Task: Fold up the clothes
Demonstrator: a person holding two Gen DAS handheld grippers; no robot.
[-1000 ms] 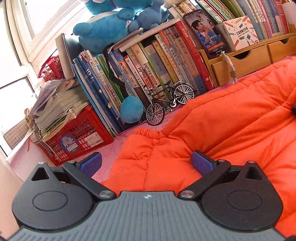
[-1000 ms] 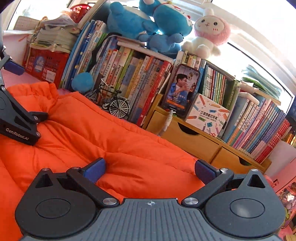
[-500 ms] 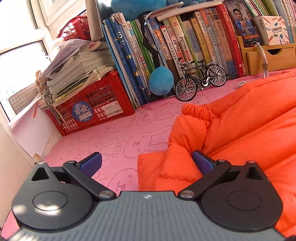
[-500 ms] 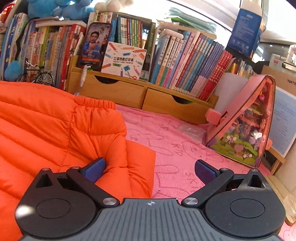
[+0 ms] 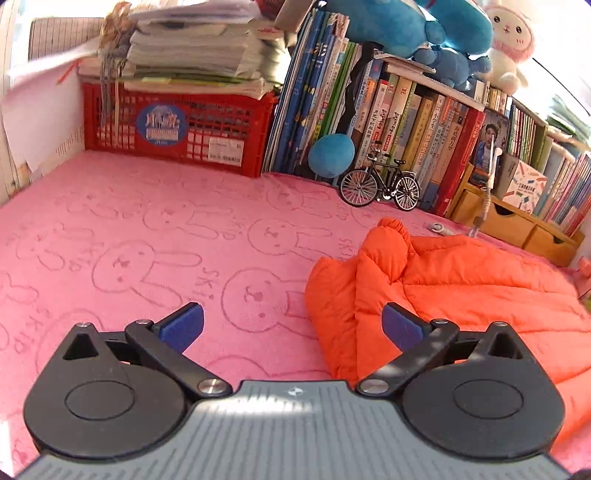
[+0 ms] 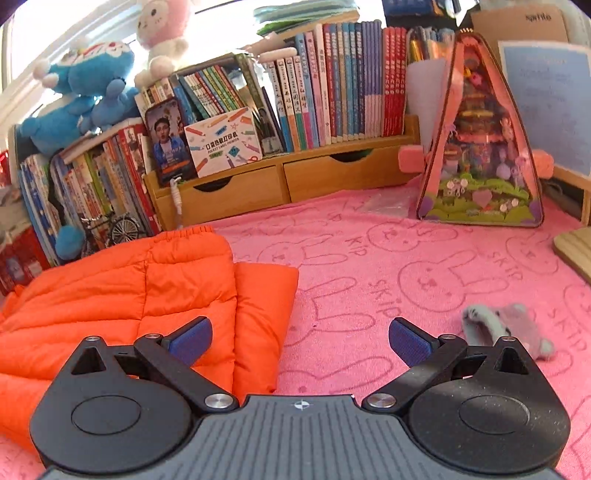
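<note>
Orange puffer jacket (image 5: 454,284) is lying partly folded on the pink rabbit-print worktop (image 5: 147,236). Left claw (image 5: 291,325) and right claw (image 6: 301,338) are hovering released at opposite edges, holding nothing; next likely calls for gripping an edge to fold over.

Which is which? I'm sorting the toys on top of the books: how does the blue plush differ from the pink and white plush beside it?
The blue plush is blue all over; the pink and white plush has a white face and body with a pink hood. The blue plush looks bigger and sprawls across the book tops, while the pink and white plush sits upright. In the right wrist view the blue plush is to the left of the pink and white plush. Both are soft toys on top of the books.
</note>
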